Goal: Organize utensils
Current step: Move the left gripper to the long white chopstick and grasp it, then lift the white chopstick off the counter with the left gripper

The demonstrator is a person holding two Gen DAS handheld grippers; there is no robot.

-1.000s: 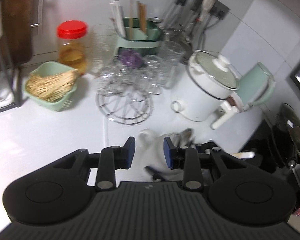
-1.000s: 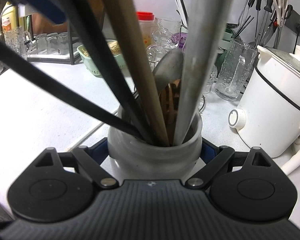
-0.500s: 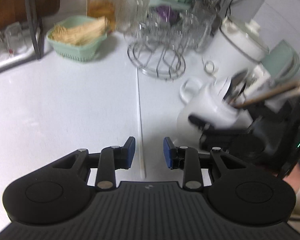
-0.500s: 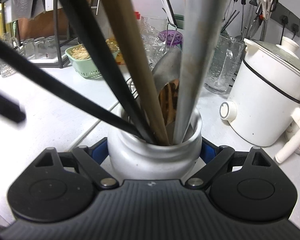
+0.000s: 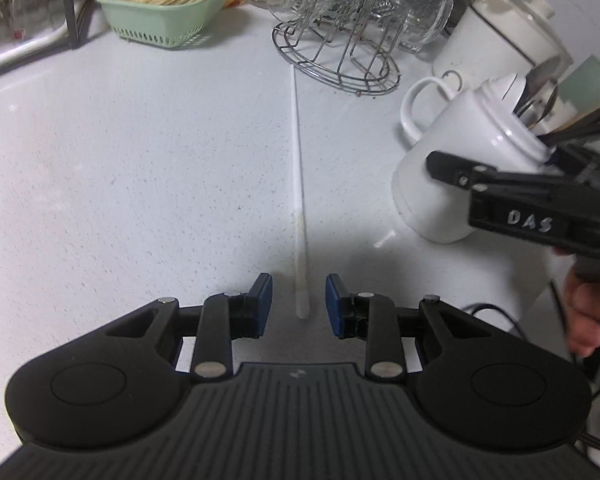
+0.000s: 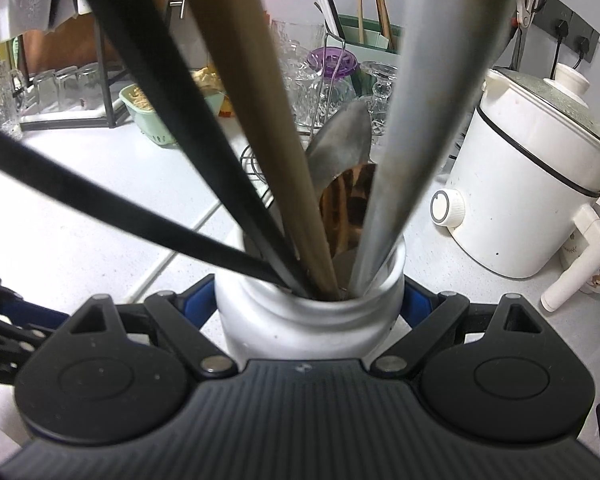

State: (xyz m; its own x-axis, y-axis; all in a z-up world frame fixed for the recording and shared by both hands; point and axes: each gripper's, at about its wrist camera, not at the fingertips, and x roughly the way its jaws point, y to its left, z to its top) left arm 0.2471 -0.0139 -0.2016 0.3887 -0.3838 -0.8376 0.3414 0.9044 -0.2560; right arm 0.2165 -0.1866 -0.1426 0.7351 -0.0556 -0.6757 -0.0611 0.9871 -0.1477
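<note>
Two grippers work over a white desk [image 5: 140, 160]: the left gripper [image 5: 299, 300], jaws apart, hovers astride the near end of a white chopstick [image 5: 299, 184] lying flat, while the right gripper [image 6: 310, 304] clamps a white utensil jar [image 5: 452, 168] tilted beside it.

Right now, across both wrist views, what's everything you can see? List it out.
chopstick: 1, white, flat on counter, near end between left jaws
jug: 1, white, tilted, holds utensils
utensils: several; black, wood, metal; in jug
basket: 1, green, back left, holds straw-coloured sticks
rack: 1, wire, holds clear glasses
cooker: 1, white, right
counter: white
left gripper: open, straddling chopstick
right gripper: shut on jug
hand: 1, holds right gripper
</note>
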